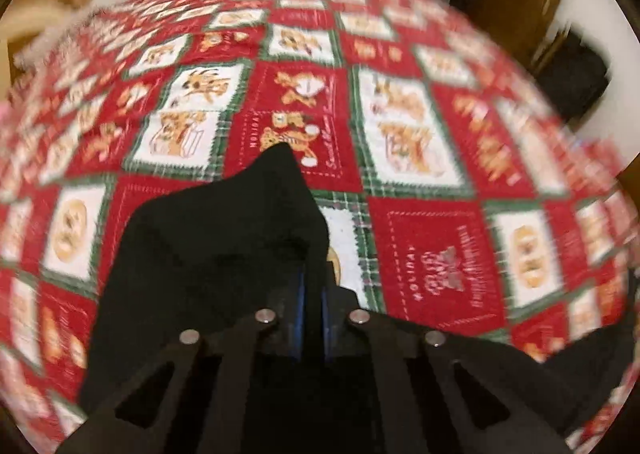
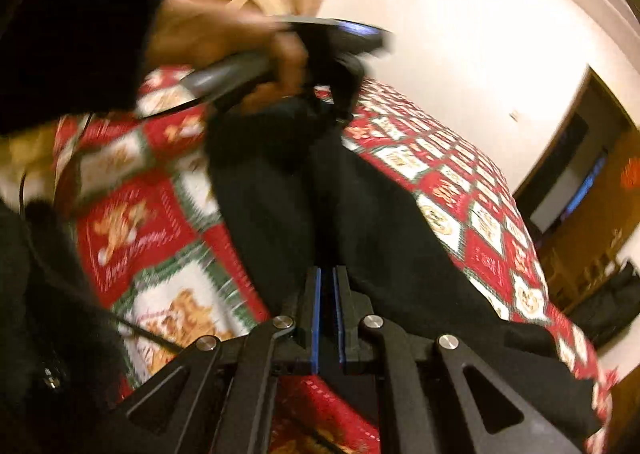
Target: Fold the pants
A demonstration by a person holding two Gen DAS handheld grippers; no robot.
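The left gripper (image 1: 312, 294) has its two blue-lined fingers pinched together on the black pants (image 1: 208, 254). The cloth sticks up in a point just past the fingertips and hangs down to the left of them. Under and ahead of this gripper lies a red, white and green Christmas cloth (image 1: 400, 134) with little bear pictures in squares. On the red squares you can read the word "HOLIDAY"; the curly words next to it are too blurry to read. The right gripper (image 2: 328, 294) is squeezed tight on the pants (image 2: 360, 214) too. From its fingers the black cloth runs straight ahead to the person's left hand (image 2: 224, 38), which holds the other gripper far in front. The Christmas cloth (image 2: 460, 182) covers the surface on both sides of the pants.
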